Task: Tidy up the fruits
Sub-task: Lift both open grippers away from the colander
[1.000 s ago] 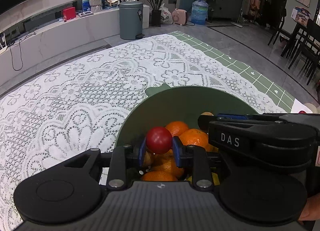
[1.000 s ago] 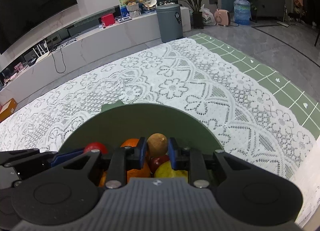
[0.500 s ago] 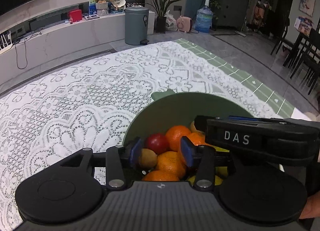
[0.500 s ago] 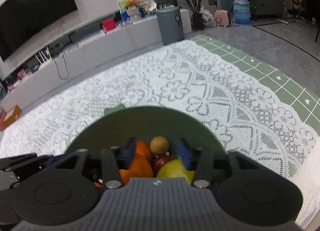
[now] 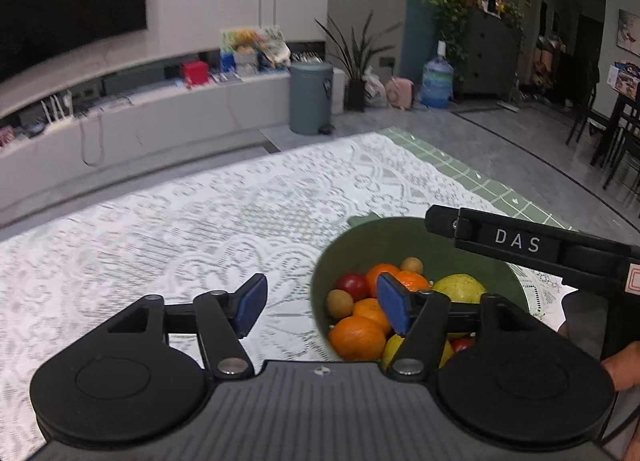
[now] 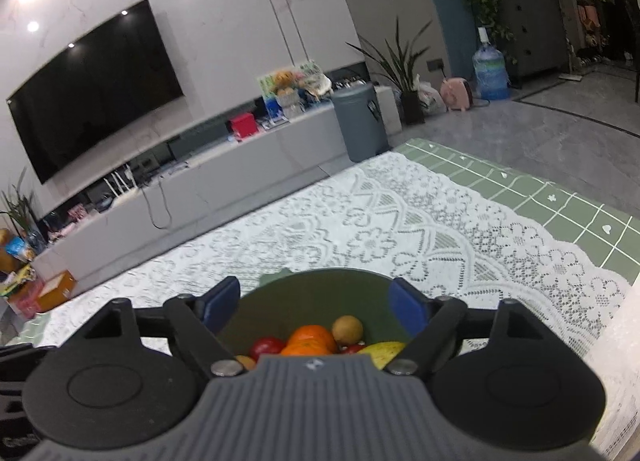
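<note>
A green bowl (image 5: 384, 237) sits on the lace cloth and holds several fruits: oranges (image 5: 356, 337), a red fruit (image 5: 352, 286), a small brown fruit (image 5: 339, 303) and a yellow-green fruit (image 5: 460, 288). My left gripper (image 5: 320, 307) is open and empty, over the bowl's left rim. My right gripper (image 6: 316, 309) is open and empty above the same bowl (image 6: 320, 289), with an orange (image 6: 310, 339), a brown fruit (image 6: 347, 330) and a red fruit (image 6: 267, 347) below it. The right gripper's body (image 5: 520, 245) shows over the bowl's far right.
The white lace cloth (image 5: 180, 229) covers a green grid tablecloth (image 6: 560, 197). Beyond the table stand a grey bin (image 5: 311, 97), a low white TV unit (image 5: 160, 117), a water bottle (image 5: 437, 83) and dark chairs (image 5: 616, 133).
Both grippers opened and let go of their fruit: the left dropped the red fruit, the right the brown fruit, into the bowl. Both then rose and drew back; the left shifted left.
</note>
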Tool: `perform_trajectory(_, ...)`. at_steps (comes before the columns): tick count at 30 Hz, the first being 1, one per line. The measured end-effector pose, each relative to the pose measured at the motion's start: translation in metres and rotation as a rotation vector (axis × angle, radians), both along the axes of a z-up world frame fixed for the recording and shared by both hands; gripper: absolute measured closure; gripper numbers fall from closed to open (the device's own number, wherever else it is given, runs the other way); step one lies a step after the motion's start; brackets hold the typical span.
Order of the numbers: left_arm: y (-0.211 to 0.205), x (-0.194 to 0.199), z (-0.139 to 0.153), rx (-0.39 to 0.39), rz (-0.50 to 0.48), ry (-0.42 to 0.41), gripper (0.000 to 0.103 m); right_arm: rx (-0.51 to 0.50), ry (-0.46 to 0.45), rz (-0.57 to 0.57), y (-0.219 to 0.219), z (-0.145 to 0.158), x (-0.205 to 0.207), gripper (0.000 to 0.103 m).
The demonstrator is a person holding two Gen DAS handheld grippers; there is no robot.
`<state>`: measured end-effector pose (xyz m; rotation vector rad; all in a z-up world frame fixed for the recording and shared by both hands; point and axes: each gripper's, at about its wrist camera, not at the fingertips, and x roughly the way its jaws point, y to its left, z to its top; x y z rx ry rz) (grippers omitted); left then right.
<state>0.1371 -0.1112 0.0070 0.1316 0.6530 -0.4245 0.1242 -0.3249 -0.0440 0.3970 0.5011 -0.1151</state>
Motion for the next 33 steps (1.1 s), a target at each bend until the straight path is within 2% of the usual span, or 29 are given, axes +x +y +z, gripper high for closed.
perform_trajectory(5,0.018,-0.03,0.014,0.006,0.055,-0.061,0.024,-0.024,-0.046,0.036,0.017,0.013,-0.023,0.017)
perform_trajectory(9,0.031,-0.051,0.021,-0.005,0.104,-0.098,0.016,-0.069,-0.079,0.081,0.033,0.021,-0.048,0.013)
perform_trajectory(18,0.053,-0.082,0.022,-0.025,0.21,-0.142,0.014,-0.115,-0.141,0.139,0.055,0.039,-0.101,0.004)
perform_trajectory(26,0.063,-0.104,0.017,-0.025,0.245,-0.145,0.013,-0.181,-0.136,0.185,0.067,0.039,-0.142,0.004)
perform_trajectory(33,0.074,-0.112,0.003,-0.055,0.287,-0.085,0.011,-0.236,-0.074,0.218,0.077,0.024,-0.162,0.004)
